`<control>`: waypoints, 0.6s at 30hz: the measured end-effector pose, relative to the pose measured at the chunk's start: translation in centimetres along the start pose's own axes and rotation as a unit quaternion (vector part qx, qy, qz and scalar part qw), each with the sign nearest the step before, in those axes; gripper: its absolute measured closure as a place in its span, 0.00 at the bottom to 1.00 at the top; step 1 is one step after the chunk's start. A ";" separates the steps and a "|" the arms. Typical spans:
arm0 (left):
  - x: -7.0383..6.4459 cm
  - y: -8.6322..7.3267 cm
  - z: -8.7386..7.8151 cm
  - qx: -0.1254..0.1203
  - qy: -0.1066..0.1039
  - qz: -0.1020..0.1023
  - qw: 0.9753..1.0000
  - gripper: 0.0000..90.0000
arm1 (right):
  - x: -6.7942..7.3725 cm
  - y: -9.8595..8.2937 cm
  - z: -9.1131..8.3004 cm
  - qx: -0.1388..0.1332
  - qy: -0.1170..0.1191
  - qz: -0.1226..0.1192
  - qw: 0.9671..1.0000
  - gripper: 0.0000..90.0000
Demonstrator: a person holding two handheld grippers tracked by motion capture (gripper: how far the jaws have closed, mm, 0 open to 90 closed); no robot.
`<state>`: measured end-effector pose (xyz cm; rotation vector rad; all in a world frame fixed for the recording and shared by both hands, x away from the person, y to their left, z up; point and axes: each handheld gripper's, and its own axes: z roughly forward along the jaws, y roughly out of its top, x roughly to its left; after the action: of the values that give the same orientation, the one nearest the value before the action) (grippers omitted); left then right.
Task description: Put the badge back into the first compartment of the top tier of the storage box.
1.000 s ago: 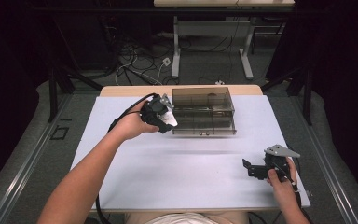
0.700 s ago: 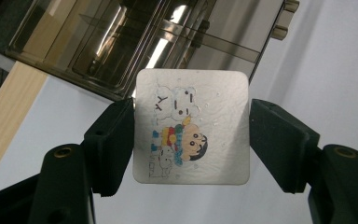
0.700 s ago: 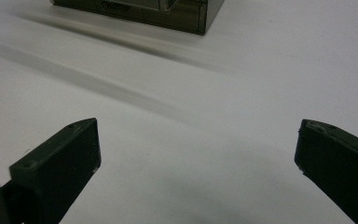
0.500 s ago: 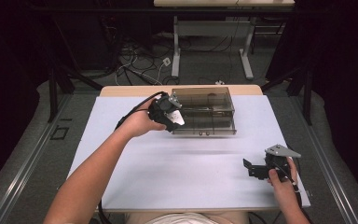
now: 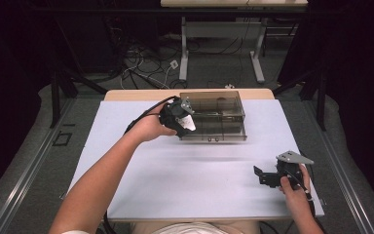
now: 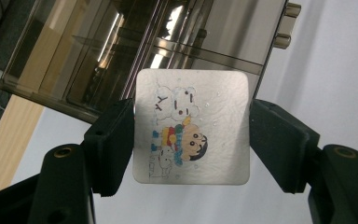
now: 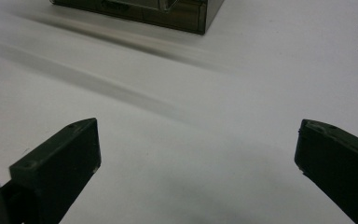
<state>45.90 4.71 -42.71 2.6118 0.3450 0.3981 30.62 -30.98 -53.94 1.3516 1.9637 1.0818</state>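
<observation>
- Left gripper [image 5: 184,118] at far centre of the table, just at the left front corner of the smoky transparent plastic drawer box [image 5: 219,109] – seen from high view.
- Its jaws pinch a white square card with a coloured cartoon child drawing [image 6: 192,126] by its two side edges; card held flat-on to the left gripper view's camera, drawing turned sideways there.
- In high view the card [image 5: 188,123] shows as a small white patch at the gripper tip, touching or just off the box's left end – cannot tell which.
- Box sits at far middle of the white table sheet [image 5: 141,161]; two small knobs on its near face, one drawer level looks pulled slightly out – detail too small to be sure.
- In left gripper view the box [image 6: 121,56] is right behind the card, shelves inside visible, two brassy knobs at upper right.
- Right gripper [image 5: 264,176] at near right of the table, well apart from box and card, held by the person's right hand [image 5: 294,187].
- Its jaws spread wide, nothing between them – right gripper view shows bare white sheet [image 7: 191,140] there, box corner [image 7: 177,14] far off at the top.
- Grey three-cornered plate on top of the right gripper, cable trailing from the left one.
</observation>
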 end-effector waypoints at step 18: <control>-0.3 1.0 1.3 -0.001 0.001 0.039 0.999 0.37 | -0.1 0.0 -0.1 -0.002 0.003 -0.002 1.000 0.00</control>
<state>46.24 3.24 -43.42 2.6290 0.2424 0.4274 30.58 -31.09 -53.86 1.3433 1.9660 1.0882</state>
